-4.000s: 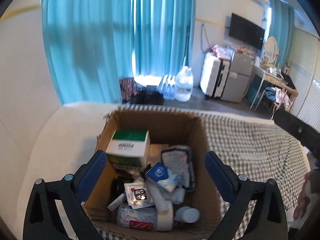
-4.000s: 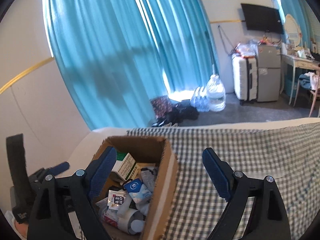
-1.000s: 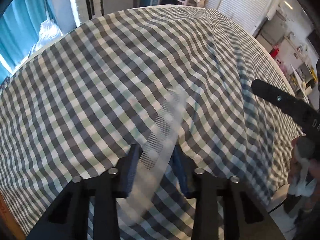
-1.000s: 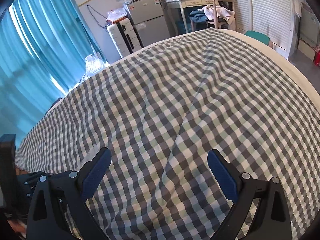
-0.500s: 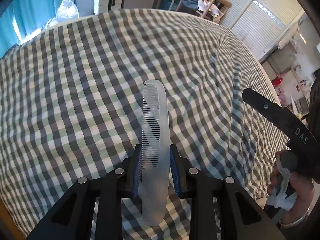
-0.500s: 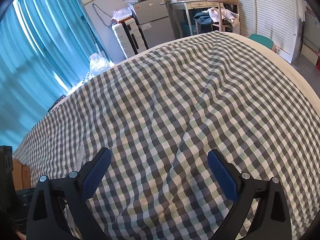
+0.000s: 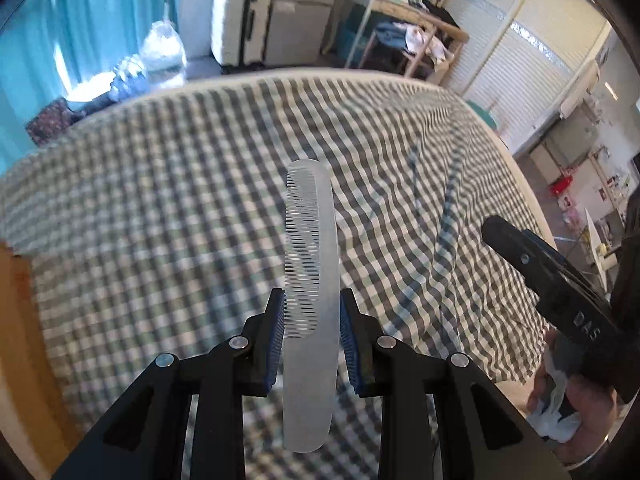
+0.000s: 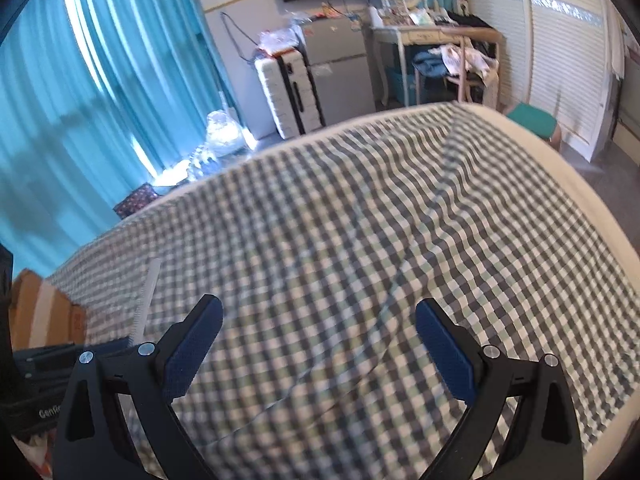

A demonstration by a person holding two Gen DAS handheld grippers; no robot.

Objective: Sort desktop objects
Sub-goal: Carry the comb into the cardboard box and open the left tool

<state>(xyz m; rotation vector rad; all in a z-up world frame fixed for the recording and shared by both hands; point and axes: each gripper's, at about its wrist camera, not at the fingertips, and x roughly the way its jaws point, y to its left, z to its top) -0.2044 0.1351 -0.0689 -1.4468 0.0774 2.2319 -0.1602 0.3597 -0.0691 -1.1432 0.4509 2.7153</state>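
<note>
My left gripper [image 7: 312,316] is shut on a translucent white comb [image 7: 310,280], which stands up between the blue pads above the checkered cloth [image 7: 180,200]. The comb also shows edge-on in the right wrist view [image 8: 145,300], at the far left above the left gripper's body. My right gripper [image 8: 318,344] is open and empty over the cloth [image 8: 360,220]. A corner of the cardboard box [image 8: 36,308] shows at the left edge of the right wrist view and at the left edge of the left wrist view [image 7: 16,280].
The right gripper's black body [image 7: 552,276] and the hand that holds it are at the right of the left wrist view. Beyond the table stand a white suitcase [image 8: 288,88], a small fridge [image 8: 340,68], a desk with a chair [image 8: 440,52] and teal curtains [image 8: 100,80].
Four seconds ago both grippers were open over the box of items. Since then the left gripper shut on the comb. In the last second both views have lifted and swung left, toward the box.
</note>
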